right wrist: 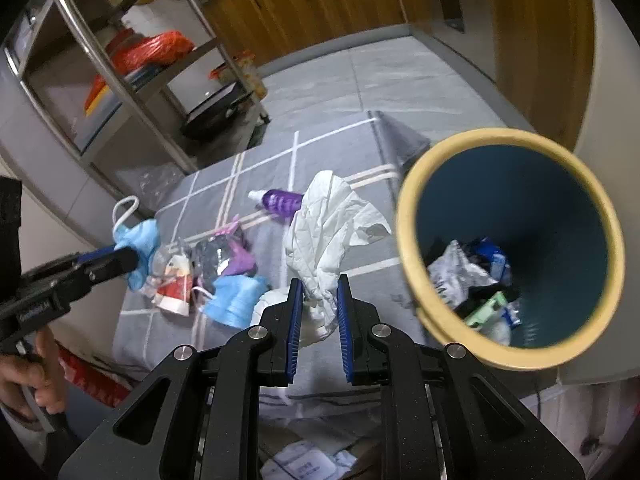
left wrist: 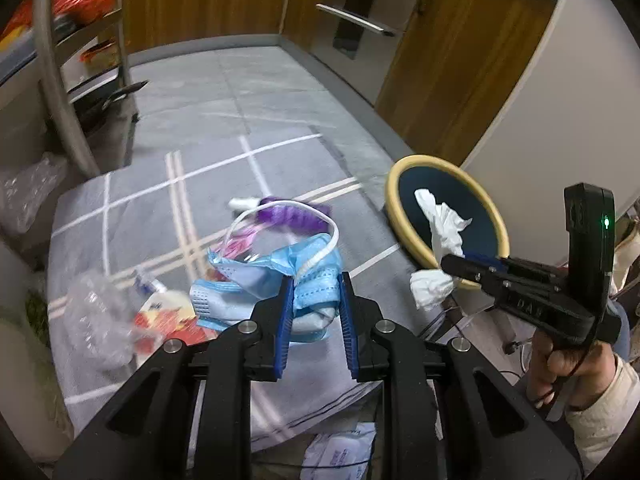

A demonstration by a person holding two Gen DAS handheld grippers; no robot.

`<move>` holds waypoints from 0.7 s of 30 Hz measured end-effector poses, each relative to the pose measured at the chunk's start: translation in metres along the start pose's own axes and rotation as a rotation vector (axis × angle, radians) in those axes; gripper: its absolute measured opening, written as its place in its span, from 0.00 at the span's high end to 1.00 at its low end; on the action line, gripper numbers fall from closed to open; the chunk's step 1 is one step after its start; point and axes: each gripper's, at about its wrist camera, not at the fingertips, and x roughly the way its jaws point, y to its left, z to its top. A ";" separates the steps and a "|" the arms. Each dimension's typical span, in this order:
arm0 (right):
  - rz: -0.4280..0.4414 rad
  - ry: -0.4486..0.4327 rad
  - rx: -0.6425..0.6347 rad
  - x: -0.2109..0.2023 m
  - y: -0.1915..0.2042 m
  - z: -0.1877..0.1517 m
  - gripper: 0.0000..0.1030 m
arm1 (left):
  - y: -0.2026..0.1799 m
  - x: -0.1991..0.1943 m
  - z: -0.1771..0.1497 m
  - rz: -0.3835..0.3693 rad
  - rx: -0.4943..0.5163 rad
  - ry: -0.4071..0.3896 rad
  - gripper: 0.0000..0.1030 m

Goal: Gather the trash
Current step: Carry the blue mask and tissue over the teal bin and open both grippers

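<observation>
My left gripper (left wrist: pixel 316 280) is shut on a crumpled blue face mask (left wrist: pixel 280 260) with a white ear loop, held above the table. The right wrist view shows that gripper (right wrist: pixel 128 258) at the left with the mask (right wrist: pixel 138 240). My right gripper (right wrist: pixel 318 280) is shut on a white tissue (right wrist: pixel 328 220), just left of the yellow-rimmed blue bin (right wrist: pixel 408 208), which holds several pieces of trash. In the left wrist view the right gripper (left wrist: pixel 448 264) holds the tissue (left wrist: pixel 440 224) in front of the bin (left wrist: pixel 394 184).
On the grey striped tablecloth (right wrist: pixel 340 148) lie a purple bottle (right wrist: pixel 280 200), a second blue mask (right wrist: pixel 236 300), a red-and-white wrapper (right wrist: pixel 174 288) and clear plastic (left wrist: pixel 96 312). A metal shelf rack (right wrist: pixel 132 80) stands behind on the left, with wooden cabinets (left wrist: pixel 208 0) beyond.
</observation>
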 end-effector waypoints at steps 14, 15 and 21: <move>-0.101 -0.092 0.040 -0.058 -0.054 0.006 0.82 | -0.069 0.031 0.040 -0.077 0.041 -0.028 0.80; -0.107 -0.097 0.042 -0.061 -0.056 0.007 0.82 | -0.073 0.033 0.042 -0.085 0.042 -0.026 0.80; -0.146 -0.142 0.052 -0.078 -0.070 0.011 0.82 | -0.100 0.046 0.054 -0.129 0.053 -0.018 0.79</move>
